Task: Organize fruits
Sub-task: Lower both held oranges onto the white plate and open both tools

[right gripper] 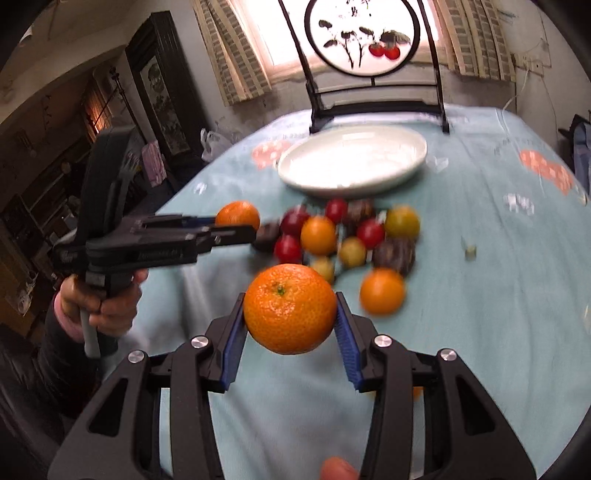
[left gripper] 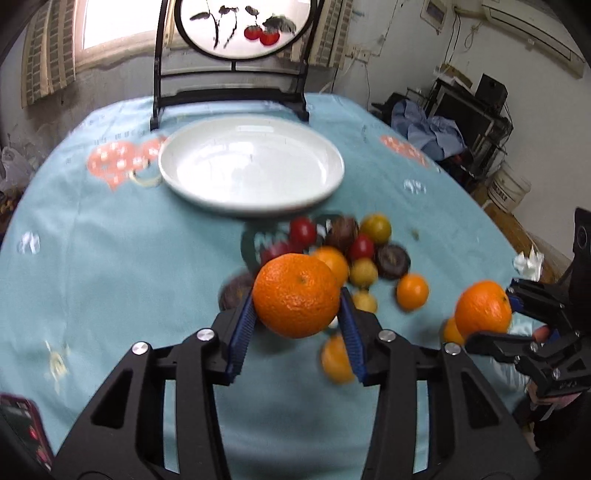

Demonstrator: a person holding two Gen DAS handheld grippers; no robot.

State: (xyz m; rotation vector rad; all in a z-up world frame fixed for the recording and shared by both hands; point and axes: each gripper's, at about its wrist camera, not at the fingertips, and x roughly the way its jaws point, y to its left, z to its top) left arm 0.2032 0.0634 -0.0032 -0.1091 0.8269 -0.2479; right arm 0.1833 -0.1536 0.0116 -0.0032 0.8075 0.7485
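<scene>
Left tool (left gripper: 297, 301): blue ribbed pads clamped on either side of a round orange mandarin with pebbled skin (left gripper: 296, 295), held clear above the bench. The same tool shows side-on in the right wrist view (right gripper: 236, 225), gripped by the person's left hand (right gripper: 101, 302), with the mandarin at its tip.

Right tool (right gripper: 290, 310): pads pressed against a second round orange mandarin, green stem scar facing up (right gripper: 290, 308), also lifted off the bench. In the left wrist view this tool (left gripper: 509, 314) sits at the far right with its mandarin between the fingers.

Bench: round, covered by a pale blue cloth with pink printed patches (left gripper: 110, 258).

Plate: shallow white ceramic plate (left gripper: 332, 162), nothing visible in it, at the far side of the bench, just in front of a black-framed round painted screen with red fruit (left gripper: 243, 26).

Loose fruit: heap of small fruits (left gripper: 354, 251) on the cloth between the plate and the tools; red and yellow cherry tomatoes, small orange citrus, and dark brown round pieces I cannot identify because of blur. One small orange fruit (left gripper: 412, 291) lies at the near right edge of the heap. More orange pieces sit lower, partly hidden behind the left tool's right finger.
</scene>
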